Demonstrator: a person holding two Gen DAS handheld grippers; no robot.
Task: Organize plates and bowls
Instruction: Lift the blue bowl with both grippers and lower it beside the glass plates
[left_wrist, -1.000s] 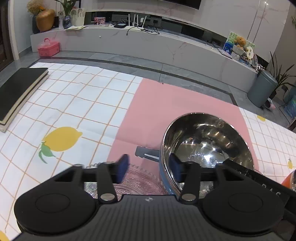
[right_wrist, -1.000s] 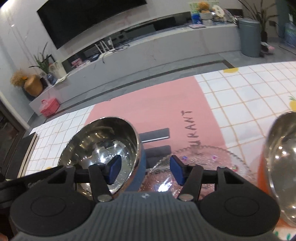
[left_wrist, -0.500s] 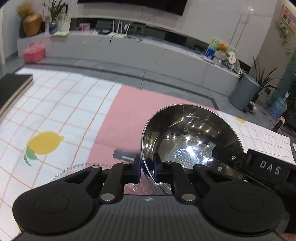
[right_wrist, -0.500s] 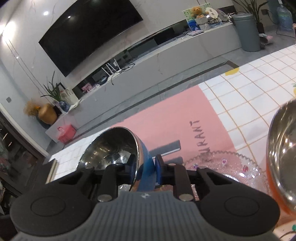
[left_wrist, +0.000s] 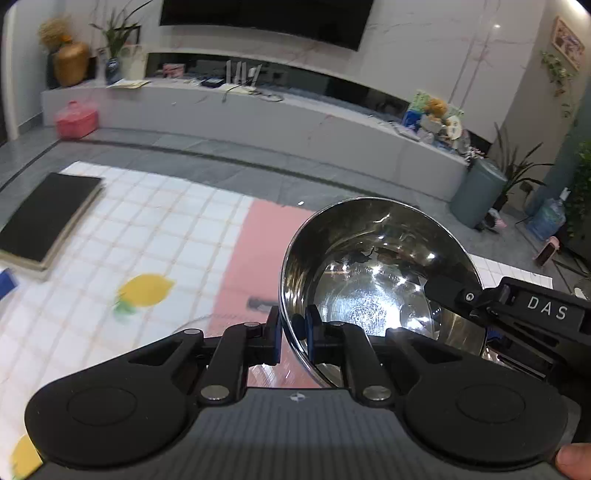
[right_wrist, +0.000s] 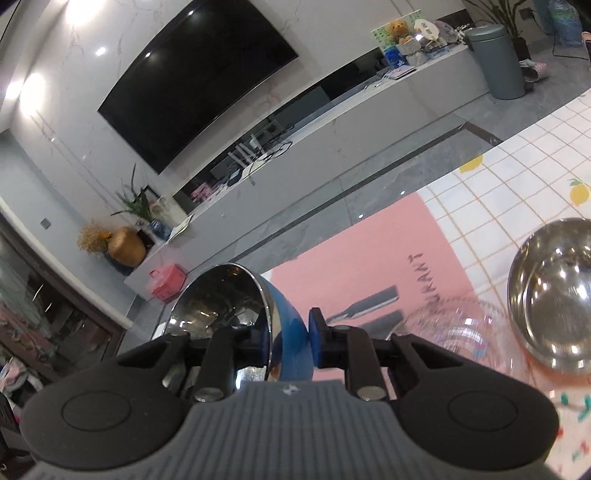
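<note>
Bowl: the blue-sided steel bowl (left_wrist: 380, 280) hangs in the air above the pink panel of the mat (left_wrist: 255, 251), carried between your two grippers and tilted so its shiny inside faces the left wrist camera.
Left gripper (left_wrist: 293, 334): clamped on the bowl's near-left rim, one pad outside the wall and one inside.
Right gripper (right_wrist: 290, 341): clamped on the opposite rim, one pad on the blue outer wall, the other inside; its black body shows at the right in the left wrist view.
Step in hand: you look to be mid-carry, with the bowl clear of the mat and not yet set anywhere.
Other ware: a second steel bowl (right_wrist: 554, 295) sits on the mat to the right, touching or just beside a clear glass plate (right_wrist: 458, 328) that lies near your right gripper.
Next move: probably bring the bowl across to the right and nest it in the second bowl; that is a guess from the layout.
What it calls for: keep both grips level and moving together, since the rim is thin and slick, and lower squarely before you let the pads part.
</note>
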